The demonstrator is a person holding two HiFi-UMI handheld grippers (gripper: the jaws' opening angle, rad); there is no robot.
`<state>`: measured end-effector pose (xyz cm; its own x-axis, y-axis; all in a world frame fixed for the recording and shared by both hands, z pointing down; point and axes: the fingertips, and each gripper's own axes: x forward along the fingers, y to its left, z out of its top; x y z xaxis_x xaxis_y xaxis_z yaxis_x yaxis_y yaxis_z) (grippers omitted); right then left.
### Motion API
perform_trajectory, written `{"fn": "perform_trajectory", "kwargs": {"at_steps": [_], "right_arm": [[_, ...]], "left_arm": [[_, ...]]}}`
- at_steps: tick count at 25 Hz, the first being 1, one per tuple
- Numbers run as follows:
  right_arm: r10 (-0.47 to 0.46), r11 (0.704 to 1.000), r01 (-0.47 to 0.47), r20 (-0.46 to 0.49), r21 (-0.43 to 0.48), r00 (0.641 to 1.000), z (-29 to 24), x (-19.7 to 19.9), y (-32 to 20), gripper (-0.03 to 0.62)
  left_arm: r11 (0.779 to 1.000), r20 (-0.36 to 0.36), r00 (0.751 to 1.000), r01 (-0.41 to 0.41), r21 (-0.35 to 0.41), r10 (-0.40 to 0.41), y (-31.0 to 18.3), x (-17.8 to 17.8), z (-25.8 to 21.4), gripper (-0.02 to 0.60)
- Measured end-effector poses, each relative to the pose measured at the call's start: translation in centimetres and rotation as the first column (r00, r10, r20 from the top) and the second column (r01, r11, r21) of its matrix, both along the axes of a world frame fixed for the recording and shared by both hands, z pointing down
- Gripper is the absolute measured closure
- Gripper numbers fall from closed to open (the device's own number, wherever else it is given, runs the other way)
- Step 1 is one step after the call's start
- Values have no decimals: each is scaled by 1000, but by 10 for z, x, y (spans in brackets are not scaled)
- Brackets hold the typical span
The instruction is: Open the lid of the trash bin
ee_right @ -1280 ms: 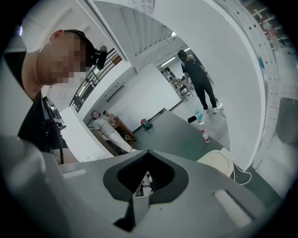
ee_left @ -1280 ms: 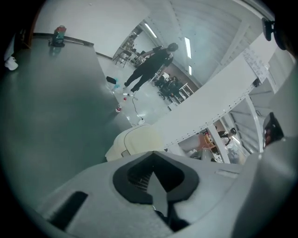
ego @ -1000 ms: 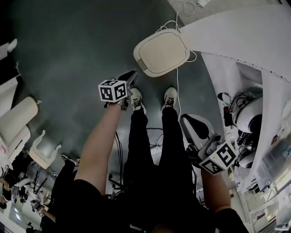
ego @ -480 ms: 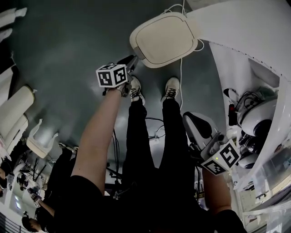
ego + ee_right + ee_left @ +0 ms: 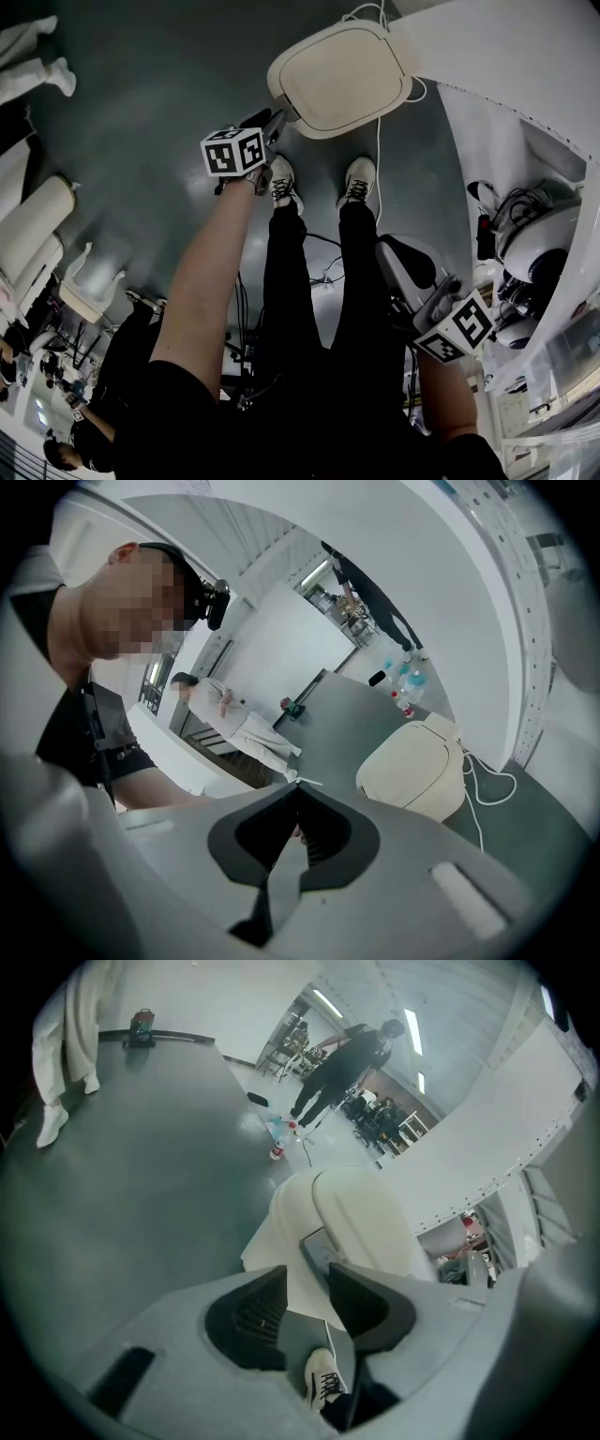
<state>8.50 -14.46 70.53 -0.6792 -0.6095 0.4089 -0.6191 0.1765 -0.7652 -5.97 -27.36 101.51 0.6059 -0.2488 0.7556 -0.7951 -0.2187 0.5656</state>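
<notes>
The left gripper (image 5: 307,1277) stands wide, its jaws having just been opening. Through the gap between them show the cream trash bin (image 5: 272,1241) and a white laced shoe (image 5: 323,1384), and neither pad presses on anything. In the head view its tips lie just beside the bin's edge, at about 7 o'clock of the closed lid (image 5: 339,77), which lies flat at 12 o'clock of that picture. The cube on this gripper bears black-and-white square markers and no letters that can be read. The right gripper (image 5: 295,794) has its jaws drawn together at the tips with nothing between them. It hangs at 4 o'clock of the head view, well apart from the bin, which sits at 3 o'clock in its own view. A white cable (image 5: 379,141) runs down from the bin's 3 o'clock side past the person's shoes on the dark grey floor (image 5: 159,103). Beyond the bin, at 12 o'clock in the left gripper view, stand some bottles (image 5: 277,1138) with labels too small to read, and a person in dark clothes (image 5: 342,1058).
</notes>
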Motion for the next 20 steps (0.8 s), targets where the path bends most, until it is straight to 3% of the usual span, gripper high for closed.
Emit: {"fn": "perform_trajectory", "kwargs": {"at_steps": [16,20], "right_arm": [[-2,1000,2,17,-9,1000,9,-1,4,586],[-7,1000,7,19,-8,1000,9,-2,4,586]], "left_arm": [[995,14,997,-80,66,79,2,7,-2,488],[979,74,986,-160,123,152,3,10,-5,504]]}}
